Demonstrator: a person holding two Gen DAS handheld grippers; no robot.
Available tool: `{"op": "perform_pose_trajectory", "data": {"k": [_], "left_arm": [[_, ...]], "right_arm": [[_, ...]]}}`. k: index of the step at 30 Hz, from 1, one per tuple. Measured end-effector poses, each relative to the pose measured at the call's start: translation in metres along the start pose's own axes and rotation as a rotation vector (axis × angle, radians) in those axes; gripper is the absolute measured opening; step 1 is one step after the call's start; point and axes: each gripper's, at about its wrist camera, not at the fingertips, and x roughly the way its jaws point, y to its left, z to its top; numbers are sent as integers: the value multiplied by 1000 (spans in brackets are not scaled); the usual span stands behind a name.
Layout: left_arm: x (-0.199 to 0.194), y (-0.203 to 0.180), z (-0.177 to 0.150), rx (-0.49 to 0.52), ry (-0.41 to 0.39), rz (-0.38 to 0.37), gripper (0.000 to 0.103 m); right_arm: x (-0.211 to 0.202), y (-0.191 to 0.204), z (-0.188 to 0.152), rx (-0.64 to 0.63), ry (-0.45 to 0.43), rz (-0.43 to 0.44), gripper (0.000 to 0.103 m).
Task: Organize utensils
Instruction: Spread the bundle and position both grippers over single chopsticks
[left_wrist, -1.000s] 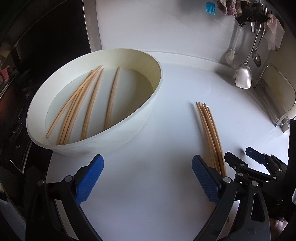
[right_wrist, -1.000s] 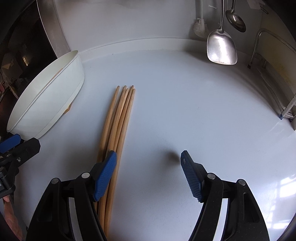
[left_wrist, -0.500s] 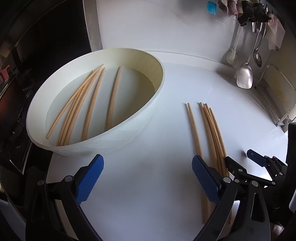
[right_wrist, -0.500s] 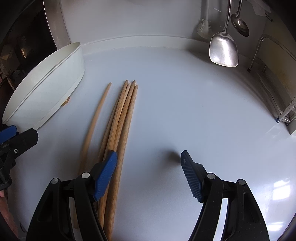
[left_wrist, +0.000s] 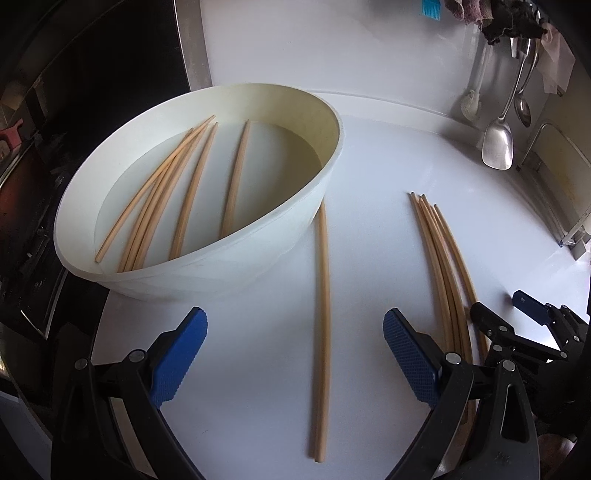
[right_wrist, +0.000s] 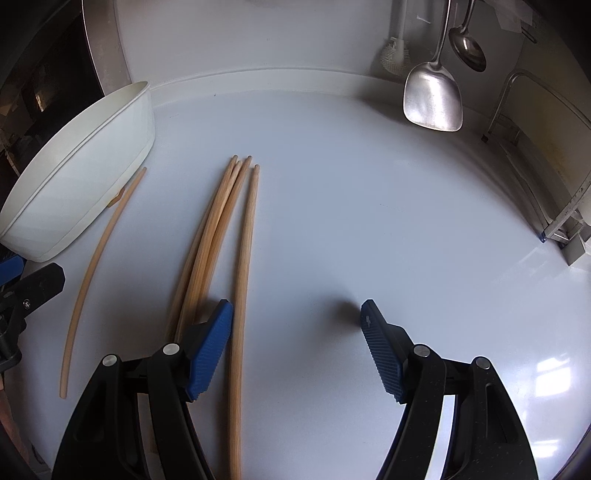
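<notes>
Far left, a white oval bowl (left_wrist: 207, 266) sits on the white counter (left_wrist: 369, 166), its far end near the back wall. Inside the bowl: six wooden chopsticks (left_wrist: 162, 199) lying flat on the bottom, four bunched toward the left side, two more (left_wrist: 236, 177) spread apart to the right, all running near-to-far. Bowl holds nothing else visible. Just right of the bowl, a single chopstick (left_wrist: 323, 295) lies on the counter, far tip close against the bowl's outer wall; whether it touches is unclear. It runs toward the camera between the left gripper (left_wrist: 295, 354) fingers. Left gripper: jaws spread wide, blue pads (left_wrist: 177, 358) apart, gripping nothing, the single chopstick lying below the gap, untouched. Further right, a bundle of chopsticks (left_wrist: 439, 251) lies on the counter, far tips roughly aligned, sticks touching and partly overlapping. Right gripper (right_wrist: 295, 347): jaws wide apart, nothing clamped; its left pad (right_wrist: 210, 350) sits over the near part of the bundle, with the rightmost stick (right_wrist: 243, 277) passing just inside the gap, no pad pressing on it. Far right, on the back wall, a metal spatula (right_wrist: 432, 99), a spoon (right_wrist: 467, 48) and a white brush (right_wrist: 395, 51) hang above the counter.
</notes>
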Motion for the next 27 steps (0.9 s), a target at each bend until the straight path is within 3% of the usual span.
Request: {"op": "perform_pose_trajectory", "data": {"k": [12,27], "left_arm": [[-1,24,-10,-45,-40,59,95],[27,18,-14,-6,7,102,95]], "right_arm": [[-10,-25,-11,21,-36,3,68],[-6,-29,-12,28,-26,-18,68]]}}
